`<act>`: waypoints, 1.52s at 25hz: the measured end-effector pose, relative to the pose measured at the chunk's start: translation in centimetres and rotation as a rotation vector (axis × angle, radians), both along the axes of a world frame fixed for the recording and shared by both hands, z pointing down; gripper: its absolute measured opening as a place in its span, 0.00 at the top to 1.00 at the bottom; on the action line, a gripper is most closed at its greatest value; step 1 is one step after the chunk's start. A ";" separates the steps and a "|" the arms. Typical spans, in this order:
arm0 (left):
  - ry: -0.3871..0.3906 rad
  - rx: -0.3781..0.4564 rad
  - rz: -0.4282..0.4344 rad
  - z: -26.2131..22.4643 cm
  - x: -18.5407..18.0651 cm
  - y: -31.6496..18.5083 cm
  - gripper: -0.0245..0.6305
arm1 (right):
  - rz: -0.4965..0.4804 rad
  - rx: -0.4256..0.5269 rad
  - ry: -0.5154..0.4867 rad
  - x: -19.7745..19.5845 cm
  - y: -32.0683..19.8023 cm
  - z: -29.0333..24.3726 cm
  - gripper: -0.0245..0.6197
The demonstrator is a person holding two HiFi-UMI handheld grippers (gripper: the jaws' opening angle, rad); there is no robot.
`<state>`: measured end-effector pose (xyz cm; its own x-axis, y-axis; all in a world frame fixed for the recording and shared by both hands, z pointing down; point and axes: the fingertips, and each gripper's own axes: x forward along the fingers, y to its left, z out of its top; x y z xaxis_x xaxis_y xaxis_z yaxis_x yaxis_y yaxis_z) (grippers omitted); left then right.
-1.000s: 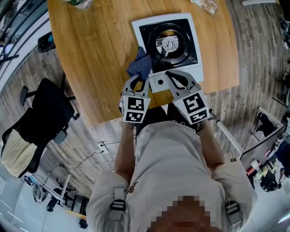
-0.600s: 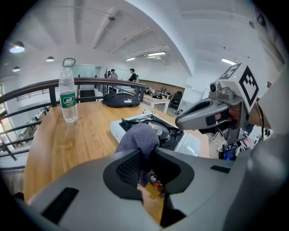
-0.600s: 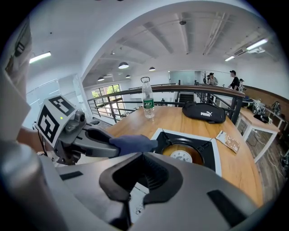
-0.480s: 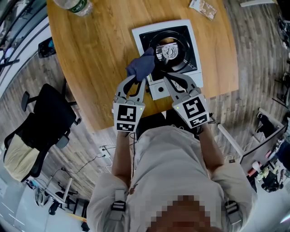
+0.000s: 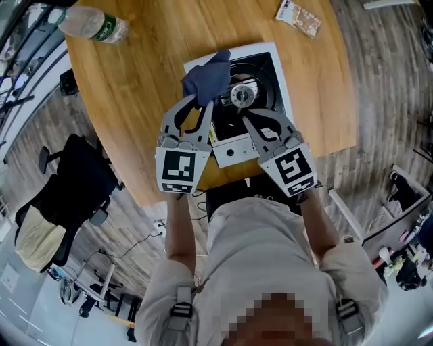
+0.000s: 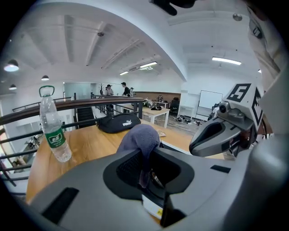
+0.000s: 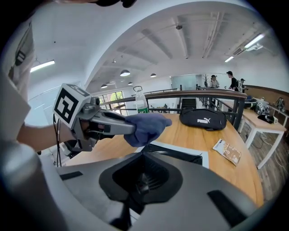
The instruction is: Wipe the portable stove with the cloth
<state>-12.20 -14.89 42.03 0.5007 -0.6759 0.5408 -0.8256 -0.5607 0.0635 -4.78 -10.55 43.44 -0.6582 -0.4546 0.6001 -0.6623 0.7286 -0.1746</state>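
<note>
The portable stove (image 5: 235,150) is white with a black top and a round burner (image 5: 241,94); it sits on the wooden table (image 5: 135,101). My left gripper (image 5: 203,103) is shut on a dark blue cloth (image 5: 208,76), held bunched above the stove's left rear corner. In the left gripper view the cloth (image 6: 141,139) hangs between the jaws. My right gripper (image 5: 249,116) hovers over the stove's front part, jaws together, holding nothing. From the right gripper view, the cloth (image 7: 146,126) and left gripper (image 7: 92,122) hang above the stove (image 7: 180,154).
A water bottle (image 5: 88,26) lies toward the table's far left and a small packet (image 5: 299,17) at the far right. A black bag (image 7: 203,118) rests farther back on the table. A black office chair (image 5: 74,189) stands left of the table.
My left gripper has lifted the cloth off the stove's left edge and carried it forward over the rear left corner. The right gripper has moved forward slightly too.
</note>
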 end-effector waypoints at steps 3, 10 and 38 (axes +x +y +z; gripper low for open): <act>-0.005 0.023 0.036 -0.7 1.5 -2.2 0.85 | 0.013 -0.003 -0.008 1.2 -1.2 0.1 0.93; -0.011 0.041 0.141 -1.0 5.0 -6.4 0.85 | 0.054 -0.004 -0.023 3.3 -4.1 -0.1 0.93; -0.140 -0.141 0.622 8.1 15.4 -12.7 0.85 | 0.193 -0.070 -0.037 8.7 -9.5 2.5 0.93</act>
<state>3.16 -27.58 50.14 0.6942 -0.2007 0.6912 -0.3556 -0.9306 0.0869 3.90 -20.03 45.95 -0.5854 -0.5322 0.6116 -0.7805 0.5740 -0.2476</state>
